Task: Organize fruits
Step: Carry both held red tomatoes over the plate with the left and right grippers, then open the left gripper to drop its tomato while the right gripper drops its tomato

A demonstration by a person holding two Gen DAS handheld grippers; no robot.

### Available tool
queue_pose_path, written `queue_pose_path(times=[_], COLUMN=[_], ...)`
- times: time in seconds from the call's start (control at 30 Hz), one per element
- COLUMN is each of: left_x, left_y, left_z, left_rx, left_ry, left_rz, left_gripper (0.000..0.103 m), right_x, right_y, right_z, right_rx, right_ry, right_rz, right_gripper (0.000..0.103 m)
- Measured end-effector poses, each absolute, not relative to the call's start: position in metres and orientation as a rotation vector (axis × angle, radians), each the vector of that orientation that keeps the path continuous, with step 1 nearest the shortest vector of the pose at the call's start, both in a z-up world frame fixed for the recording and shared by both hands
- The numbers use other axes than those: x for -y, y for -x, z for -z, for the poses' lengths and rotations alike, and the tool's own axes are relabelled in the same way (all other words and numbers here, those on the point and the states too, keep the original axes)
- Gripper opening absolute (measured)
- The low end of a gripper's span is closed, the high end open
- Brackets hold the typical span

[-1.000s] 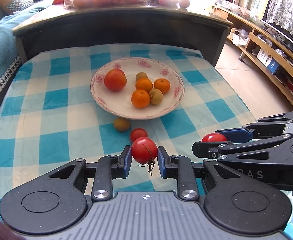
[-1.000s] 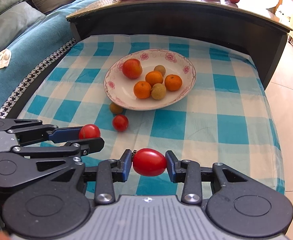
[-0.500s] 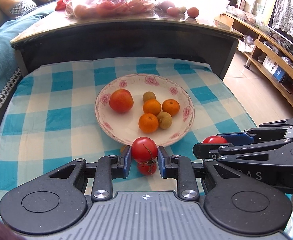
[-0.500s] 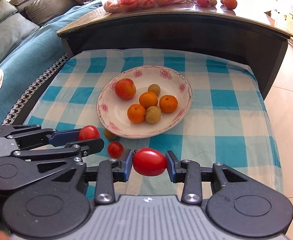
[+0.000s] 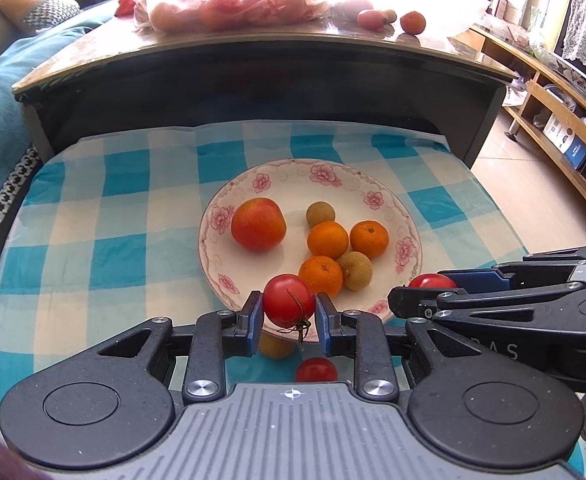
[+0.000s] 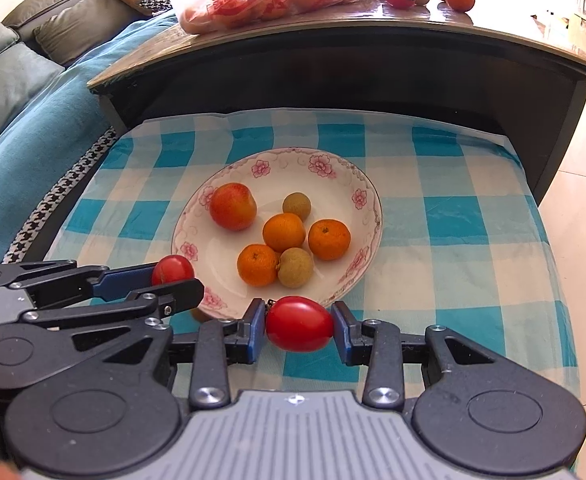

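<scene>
A white plate with pink flowers [image 5: 325, 172] [image 6: 349, 176] sits mid-cloth, holding a large red-orange tomato [image 5: 258, 224], three tangerines and two longans. My left gripper [image 5: 289, 307] is shut on a round red tomato with a stem [image 5: 287, 298], held over the plate's near rim. My right gripper [image 6: 299, 324] is shut on an oval red tomato [image 6: 299, 323] just short of the near rim. Each gripper shows in the other's view, right [image 5: 425, 284] and left [image 6: 173, 270]. A small red tomato [image 5: 316, 369] and a yellowish fruit [image 5: 275, 346] lie on the cloth under my left gripper.
The plate rests on a blue and white checked cloth [image 5: 105, 216]. Behind it rises a dark raised table [image 5: 253, 76] with a plastic bag of fruit [image 5: 233, 4] and loose fruits [image 5: 411, 22]. A blue-covered sofa [image 6: 33, 120] lies left, shelving [image 5: 565, 132] right.
Both grippers have moved forward toward the plate with their tomatoes. The left tomato now hangs over the near rim, and the two loose fruits on the cloth have slipped beneath my left gripper.
</scene>
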State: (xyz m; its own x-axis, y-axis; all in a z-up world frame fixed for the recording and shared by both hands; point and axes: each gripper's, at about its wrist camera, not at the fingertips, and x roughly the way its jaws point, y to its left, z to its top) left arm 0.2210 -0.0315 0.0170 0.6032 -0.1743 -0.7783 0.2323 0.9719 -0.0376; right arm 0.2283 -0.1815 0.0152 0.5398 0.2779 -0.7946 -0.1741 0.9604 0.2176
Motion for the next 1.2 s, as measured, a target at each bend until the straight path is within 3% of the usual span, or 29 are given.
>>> queue_pose_path(times=[0.87, 1.2], left_x=[0.029, 0.026], left_y=[-0.247, -0.246], left_z=[-0.002, -0.006], left_rx=[-0.915, -0.899], left_ry=[-0.063, -0.048], left_rz=[0.192, 0.181], left_gripper=[0.034, 0.041], right_x=[0.175, 0.176], right_y=[-0.261, -0.26], right_z=[0.003, 0.001], right_rx=[-0.951, -0.928], right_ry=[-0.129, -0.133], right_rz=[-0.249, -0.239], right_gripper=[0.039, 0.039])
